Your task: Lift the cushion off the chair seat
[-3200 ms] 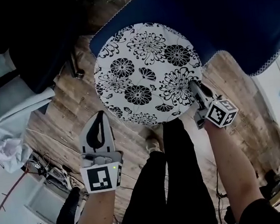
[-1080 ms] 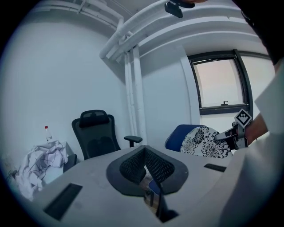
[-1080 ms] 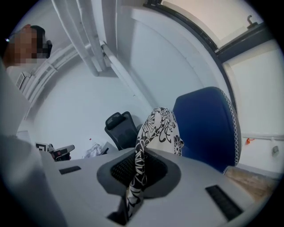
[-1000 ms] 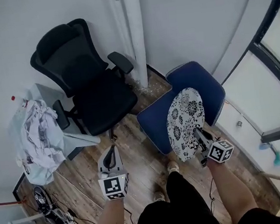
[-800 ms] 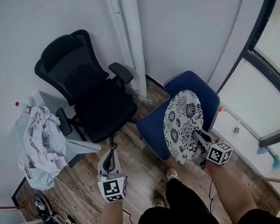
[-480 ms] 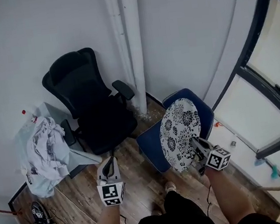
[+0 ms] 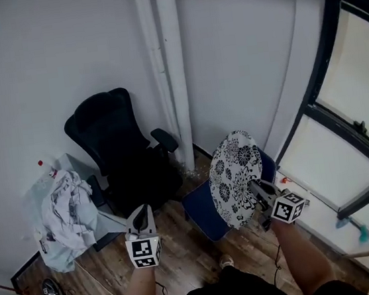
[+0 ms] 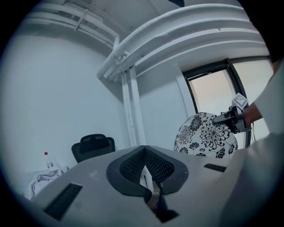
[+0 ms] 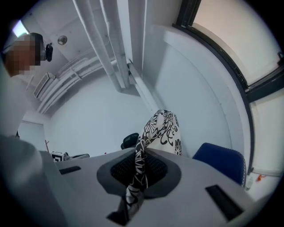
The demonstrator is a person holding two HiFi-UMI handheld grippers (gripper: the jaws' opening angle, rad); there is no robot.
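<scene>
The round white cushion with black flowers hangs on edge, clear of the blue chair seat below it. My right gripper is shut on the cushion's lower right rim. In the right gripper view the patterned fabric runs up from between the pads of the right gripper, with the blue chair low at the right. My left gripper hangs to the left over the wooden floor, shut and empty. The left gripper view shows the left gripper closed and the cushion at the right.
A black office chair stands left of the blue chair against the wall. White pipes run up the corner. A heap of white cloth lies on a low grey table at the left. A dark-framed window fills the right.
Both grippers have risen. The cushion has gone up with the right gripper, further from the blue seat, and stands more upright. The left gripper stays empty.
</scene>
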